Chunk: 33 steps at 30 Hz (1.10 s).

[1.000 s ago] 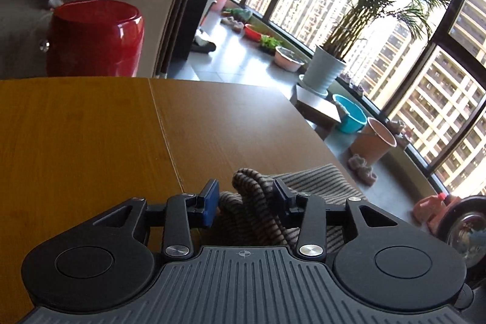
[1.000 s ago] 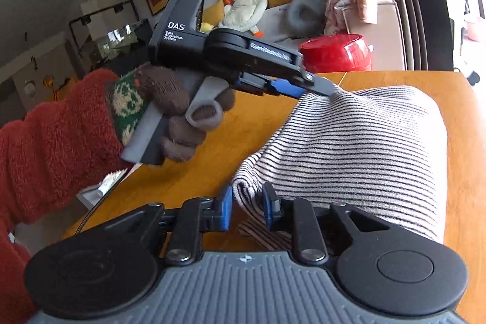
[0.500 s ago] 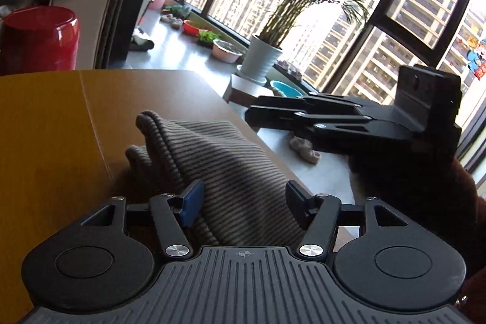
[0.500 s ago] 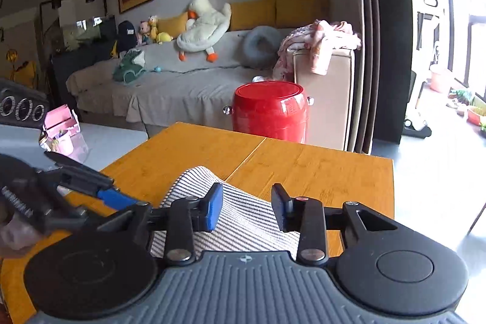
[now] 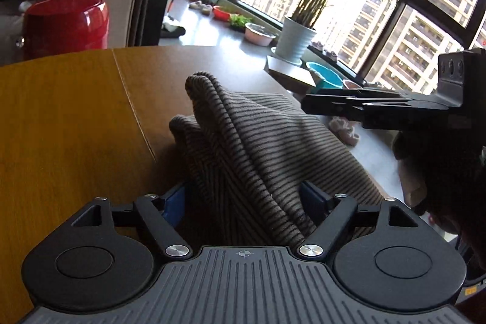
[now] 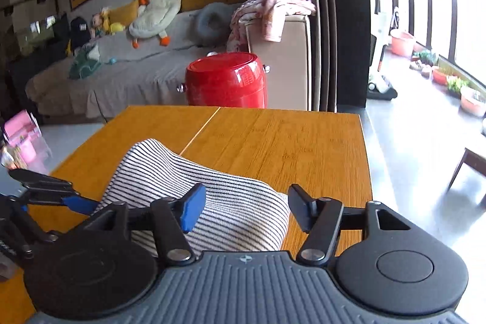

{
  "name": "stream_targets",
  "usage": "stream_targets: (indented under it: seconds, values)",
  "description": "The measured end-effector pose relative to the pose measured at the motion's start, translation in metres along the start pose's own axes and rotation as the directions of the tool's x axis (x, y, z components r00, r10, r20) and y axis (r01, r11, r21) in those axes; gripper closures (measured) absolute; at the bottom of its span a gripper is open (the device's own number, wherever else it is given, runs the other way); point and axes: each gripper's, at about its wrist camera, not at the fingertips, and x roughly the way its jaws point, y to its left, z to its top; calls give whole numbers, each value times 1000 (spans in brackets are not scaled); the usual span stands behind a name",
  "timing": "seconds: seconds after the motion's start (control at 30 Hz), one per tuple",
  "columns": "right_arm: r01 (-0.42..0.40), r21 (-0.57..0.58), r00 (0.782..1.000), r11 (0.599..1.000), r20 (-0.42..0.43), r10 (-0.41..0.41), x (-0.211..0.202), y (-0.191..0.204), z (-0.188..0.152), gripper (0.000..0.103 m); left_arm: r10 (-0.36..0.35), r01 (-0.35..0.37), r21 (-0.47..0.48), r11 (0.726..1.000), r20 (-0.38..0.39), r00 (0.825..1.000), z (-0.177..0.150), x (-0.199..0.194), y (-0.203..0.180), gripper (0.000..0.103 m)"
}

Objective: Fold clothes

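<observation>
A striped garment lies folded in a soft heap on the wooden table, near its right edge. My left gripper straddles the near end of the heap. Its jaws are opening, and the cloth bulges between the pads without being pinched. In the right wrist view the same garment lies on the table under my right gripper. Those jaws are opening too, and the pads stand apart from the fabric. Each gripper shows in the other's view: the right gripper beside the cloth, the left gripper at its far side.
A red barrel-shaped stool stands just beyond the table's far edge, with a grey sofa behind it. The table's right edge drops to a grey floor. A potted plant and bowls stand by the window.
Both grippers pinched the garment's edges a second ago; their jaws have since widened and released it. The right gripper swung from facing the left hand to facing the sofa. The cloth has settled onto the table.
</observation>
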Motion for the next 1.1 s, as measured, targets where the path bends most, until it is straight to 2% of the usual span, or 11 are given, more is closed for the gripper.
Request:
stream_targets:
  seconds: [0.2,0.3,0.33,0.4,0.53,0.67,0.73,0.8,0.9,0.93,1.1]
  values:
    - [-46,198,999,979,35,40,-38,-27,-25,37,-100,105,-72,992,76,992,15,-14,0,27]
    - [-62,203,998,977,45,54,-47,-23,-40,40,-97,99,-31,995,63,993,15,-8,-10,53]
    - [-93,203,996,975,35,88,-45,-20,-44,46,-90,92,-23,996,56,994,15,-4,-12,55]
    - [-123,188,992,974,1,125,-39,-12,-53,49,-50,50,5,999,39,998,14,9,-15,57]
    - [-37,47,999,998,-21,38,-27,15,-68,45,-1,1,2,1000,29,1000,17,23,-11,60]
    - [-43,49,999,998,-4,44,-35,15,-61,39,69,-66,-41,997,84,994,25,1,-9,52]
    - [-57,109,998,992,14,56,-40,4,-58,29,37,-31,-77,997,84,996,23,-7,-4,38]
    - [-82,209,997,974,30,77,-39,-12,-57,26,-8,13,-116,993,49,999,15,-5,-1,27]
    - [-106,343,994,933,15,107,-28,-31,-62,26,-34,32,-126,991,-13,999,3,8,-3,22]
    - [-117,350,992,929,6,123,-24,-30,-63,25,-25,21,-118,993,-30,999,-1,13,-5,17]
    - [-173,384,979,907,-32,200,-8,-25,-71,20,-8,-1,-123,992,-68,998,-8,31,-3,14]
